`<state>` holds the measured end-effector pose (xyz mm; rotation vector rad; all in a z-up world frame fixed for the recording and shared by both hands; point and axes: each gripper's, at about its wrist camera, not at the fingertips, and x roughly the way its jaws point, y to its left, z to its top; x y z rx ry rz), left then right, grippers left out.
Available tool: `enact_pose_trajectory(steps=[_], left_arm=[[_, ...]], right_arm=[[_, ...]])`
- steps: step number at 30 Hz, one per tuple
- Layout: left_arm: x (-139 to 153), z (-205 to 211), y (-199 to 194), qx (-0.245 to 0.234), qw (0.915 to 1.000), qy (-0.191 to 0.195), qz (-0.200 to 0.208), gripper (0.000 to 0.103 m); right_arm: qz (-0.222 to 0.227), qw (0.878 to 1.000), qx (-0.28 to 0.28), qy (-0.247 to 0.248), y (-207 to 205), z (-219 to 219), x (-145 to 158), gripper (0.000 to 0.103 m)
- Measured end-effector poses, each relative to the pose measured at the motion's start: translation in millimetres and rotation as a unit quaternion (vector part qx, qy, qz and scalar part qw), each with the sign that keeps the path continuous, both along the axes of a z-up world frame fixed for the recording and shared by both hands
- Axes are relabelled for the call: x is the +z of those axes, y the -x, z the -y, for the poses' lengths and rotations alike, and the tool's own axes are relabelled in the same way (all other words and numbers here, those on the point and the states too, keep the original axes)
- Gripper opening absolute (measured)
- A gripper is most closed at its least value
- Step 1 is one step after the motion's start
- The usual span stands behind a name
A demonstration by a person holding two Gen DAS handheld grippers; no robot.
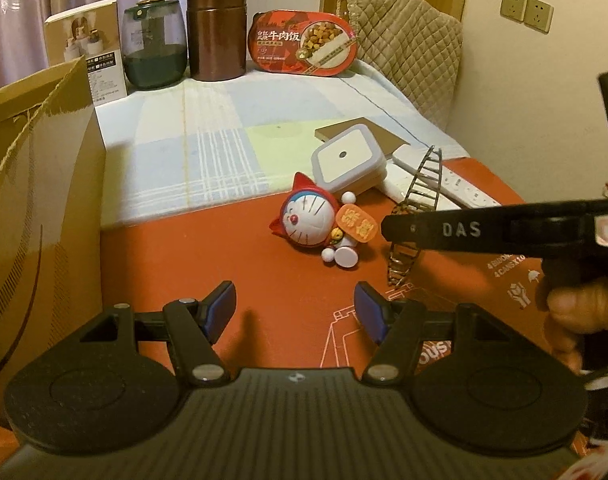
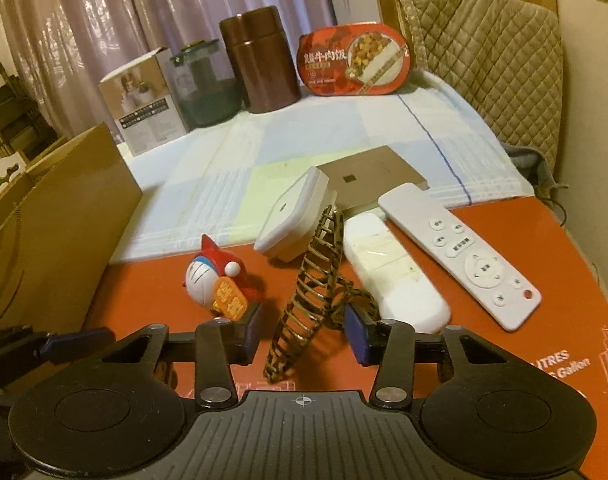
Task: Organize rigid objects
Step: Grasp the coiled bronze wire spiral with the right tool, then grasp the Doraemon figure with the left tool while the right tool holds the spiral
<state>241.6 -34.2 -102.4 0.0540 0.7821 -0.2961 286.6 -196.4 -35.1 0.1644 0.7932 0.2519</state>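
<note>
A leopard-print hair claw clip (image 2: 312,292) stands on the red surface between the open fingers of my right gripper (image 2: 306,330); whether a pad touches it I cannot tell. It also shows in the left wrist view (image 1: 418,200), partly behind the right gripper's black finger (image 1: 484,232). A Doraemon figurine (image 1: 318,224) lies on its side left of the clip, also in the right wrist view (image 2: 219,284). My left gripper (image 1: 295,314) is open and empty, in front of the figurine.
A white square device (image 2: 293,216), two white remotes (image 2: 462,248) (image 2: 396,276) and a tan flat box (image 2: 372,176) lie behind the clip. A cardboard box (image 1: 35,184) stands at left. A jar, brown canister (image 1: 215,30), carton and meal package (image 1: 304,42) line the back.
</note>
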Motion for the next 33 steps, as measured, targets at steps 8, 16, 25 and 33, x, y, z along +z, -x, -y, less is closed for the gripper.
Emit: enact_pose_trajectory(steps=[8,16,25,33], left_arm=[[-2.0,-2.6,-0.7,0.002,1.0000,0.003,-0.001,0.061],[-3.3,0.2,-1.2,0.001,1.0000,0.009,-0.002,0.061],[-4.0,2.9,-5.1,0.004,0.9999,0.012,0.002,0.062],[-8.6,7.9,-12.9,0.002,0.9998,0.020,0.006,0.066]], right_arm=[[-0.004,0.999,0.035,0.008,1.4,0.4,-0.3,0.029],[0.006,0.992,0.095,0.080,28.0,15.9,5.6,0.029],[0.040,0.996,0.053,0.065,39.5,13.3,-2.2,0.031],[0.054,0.993,0.049,0.089,32.5,9.0,-7.7,0.023]])
